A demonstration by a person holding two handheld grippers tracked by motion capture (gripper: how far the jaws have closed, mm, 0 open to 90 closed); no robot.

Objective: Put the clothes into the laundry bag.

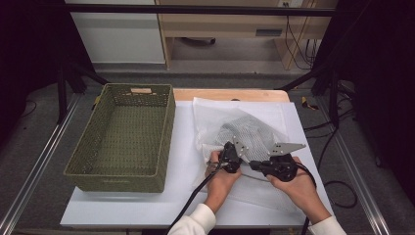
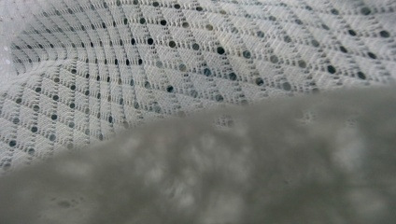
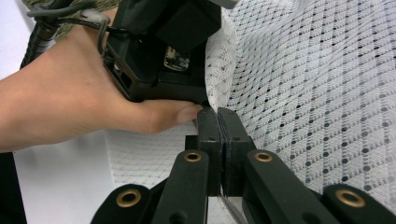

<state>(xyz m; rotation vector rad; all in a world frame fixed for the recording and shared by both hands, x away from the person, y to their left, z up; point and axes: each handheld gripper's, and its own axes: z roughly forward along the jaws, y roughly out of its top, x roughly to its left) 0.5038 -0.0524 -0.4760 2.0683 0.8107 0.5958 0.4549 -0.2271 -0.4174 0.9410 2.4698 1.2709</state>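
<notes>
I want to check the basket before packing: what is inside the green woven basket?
The green woven basket holds nothing visible; its woven floor shows bare. The strip behind its near wall is hidden. The white mesh cloth lies beside it on the table.

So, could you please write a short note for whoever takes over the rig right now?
Left tongs: shut on the white mesh cloth, at its near edge.
Right tongs: shut, pinching the same cloth edge right beside the left ones.
Cloth lies bunched on the white table, right of the green basket, which has nothing in it.
Done: both edges gripped.
Left: probably to fold or lift the cloth and place it in the basket.
</notes>
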